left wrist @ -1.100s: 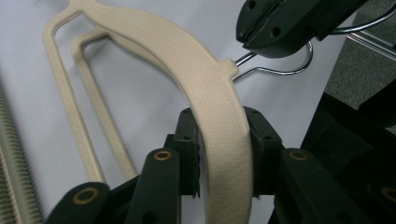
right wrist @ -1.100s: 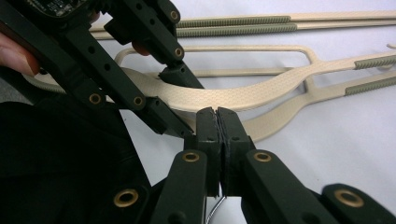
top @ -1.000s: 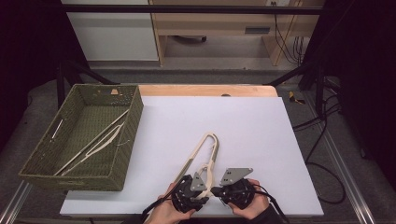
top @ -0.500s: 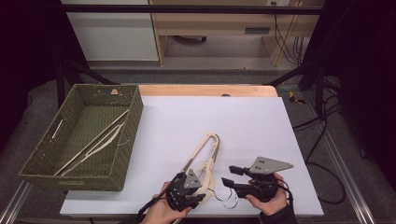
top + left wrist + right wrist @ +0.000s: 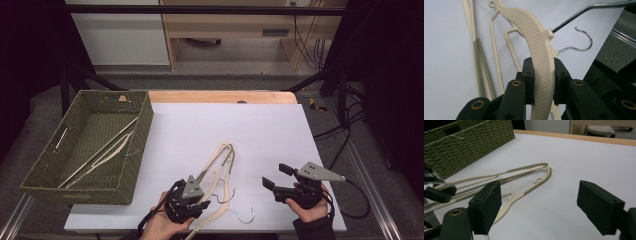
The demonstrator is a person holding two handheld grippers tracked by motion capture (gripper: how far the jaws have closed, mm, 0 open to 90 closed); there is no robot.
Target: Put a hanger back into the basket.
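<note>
While the high view shows both grippers low over the white desk (image 5: 200,130), the left gripper (image 5: 192,204) has its jaws clamped on a cream hanger (image 5: 216,165) that stretches away from them up the desk, and the right gripper (image 5: 276,176) stands well apart with jaws spread and bare. Seen from the left gripper view, the hanger's textured shoulder (image 5: 541,62) sits squeezed between the two jaws, its wire hook (image 5: 584,40) just beyond them. Across the right gripper view, the jaws stand wide apart, the hanger (image 5: 529,187) lying ahead of the near jaw, with a woven basket (image 5: 461,147) farther off.
</note>
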